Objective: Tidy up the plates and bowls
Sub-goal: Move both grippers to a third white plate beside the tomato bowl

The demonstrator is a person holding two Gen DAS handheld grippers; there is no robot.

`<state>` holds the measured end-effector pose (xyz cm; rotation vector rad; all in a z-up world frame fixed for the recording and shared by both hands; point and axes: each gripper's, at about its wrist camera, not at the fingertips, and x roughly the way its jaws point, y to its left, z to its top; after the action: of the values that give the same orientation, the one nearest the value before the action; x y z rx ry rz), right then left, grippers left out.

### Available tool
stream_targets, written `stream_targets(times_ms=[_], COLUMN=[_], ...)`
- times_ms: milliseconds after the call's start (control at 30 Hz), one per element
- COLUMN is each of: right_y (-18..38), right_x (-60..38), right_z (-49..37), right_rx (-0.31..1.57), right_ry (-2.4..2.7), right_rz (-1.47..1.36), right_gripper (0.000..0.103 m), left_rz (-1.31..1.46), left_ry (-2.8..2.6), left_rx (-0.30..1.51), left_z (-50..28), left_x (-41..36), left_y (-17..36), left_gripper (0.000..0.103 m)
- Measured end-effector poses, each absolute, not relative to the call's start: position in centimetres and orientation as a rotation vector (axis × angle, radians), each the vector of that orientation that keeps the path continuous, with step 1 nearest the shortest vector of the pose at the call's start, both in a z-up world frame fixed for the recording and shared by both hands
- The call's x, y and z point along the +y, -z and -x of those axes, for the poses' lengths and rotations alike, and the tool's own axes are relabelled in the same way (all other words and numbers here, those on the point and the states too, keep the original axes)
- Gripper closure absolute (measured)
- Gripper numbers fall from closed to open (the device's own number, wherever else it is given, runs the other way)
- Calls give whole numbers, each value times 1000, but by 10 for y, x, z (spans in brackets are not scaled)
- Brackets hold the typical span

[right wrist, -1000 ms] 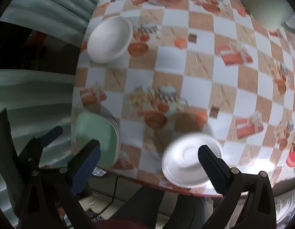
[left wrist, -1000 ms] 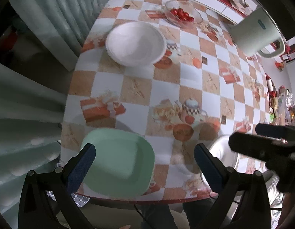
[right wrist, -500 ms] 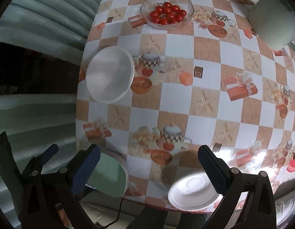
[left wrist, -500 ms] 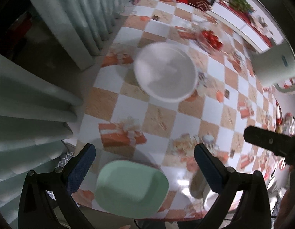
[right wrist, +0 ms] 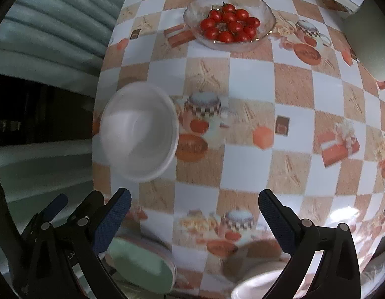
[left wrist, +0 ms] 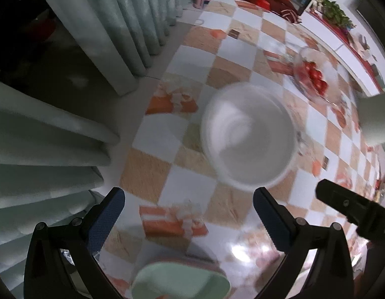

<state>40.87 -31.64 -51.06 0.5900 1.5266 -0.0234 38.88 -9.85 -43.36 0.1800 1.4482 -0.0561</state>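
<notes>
Pale green curtains (left wrist: 75,114) are seen along the left of both frames, beside a table covered by a checked orange-and-white cloth (right wrist: 252,79). At mid-frame a white bowl (left wrist: 249,137) is seen, blurred. A green plate (left wrist: 180,281) lies at the bottom edge and a white plate (right wrist: 257,286) at lower right. Tomatoes in a glass dish (right wrist: 229,22) are set at the top. The left gripper (left wrist: 187,219) and right gripper (right wrist: 194,221) are held with fingers apart, nothing between them.
</notes>
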Motion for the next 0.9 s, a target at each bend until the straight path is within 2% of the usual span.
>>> stream_targets(times_ms=[600, 800, 833, 867, 900], right_y=[569, 579, 580, 580, 580], right_x=[-307, -300, -298, -296, -293], right_z=[-456, -464, -463, -464, -466], right_rx=[1511, 1507, 1502, 1499, 1503], right_ry=[21, 7, -3, -13, -19], right_rz=[-588, -578, -566, -553, -543], right_gripper=[0, 0, 7, 14, 30], left_rz=[-239, -287, -292, -294, -294], left_ry=[67, 122, 129, 134, 139], left_rx=[1435, 1446, 1450, 1454, 1465], left_z=[-439, -443, -443, -443, -444], left_x=[-107, -118, -119, -119, -119], left_y=[485, 498, 501, 503, 507], left_gripper=[2, 12, 16, 26, 32])
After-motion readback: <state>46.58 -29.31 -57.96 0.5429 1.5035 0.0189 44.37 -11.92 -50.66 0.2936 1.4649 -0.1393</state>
